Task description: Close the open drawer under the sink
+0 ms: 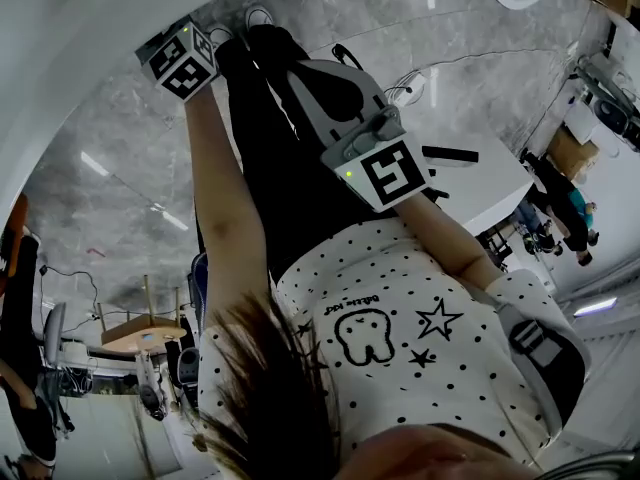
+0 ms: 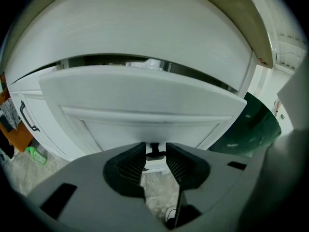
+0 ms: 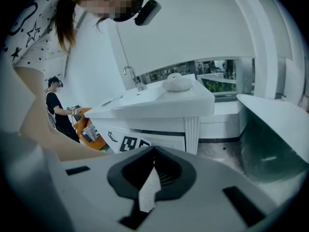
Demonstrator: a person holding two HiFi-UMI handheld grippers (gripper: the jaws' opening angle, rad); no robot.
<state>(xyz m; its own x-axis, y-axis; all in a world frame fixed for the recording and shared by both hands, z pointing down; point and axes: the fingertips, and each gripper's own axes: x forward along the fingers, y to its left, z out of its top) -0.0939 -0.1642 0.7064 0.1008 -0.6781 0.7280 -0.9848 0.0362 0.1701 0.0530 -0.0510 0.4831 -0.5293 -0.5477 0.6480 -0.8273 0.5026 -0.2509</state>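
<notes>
White sink cabinet [image 3: 159,111] ahead: left gripper [image 2: 155,150] stands wide around the open drawer [image 2: 145,100] knob [image 2: 154,153]; right gripper [image 3: 154,150] is closed, empty.

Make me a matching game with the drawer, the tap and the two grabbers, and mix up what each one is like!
Things:
1. drawer
2. tap
3. left gripper
4. right gripper

States:
A. jaws together, nothing between them
B. pulled open
C. standing on the sink
D. jaws apart, one on each side of the dark handle

Pairs: 1-B, 2-C, 3-D, 4-A
</notes>
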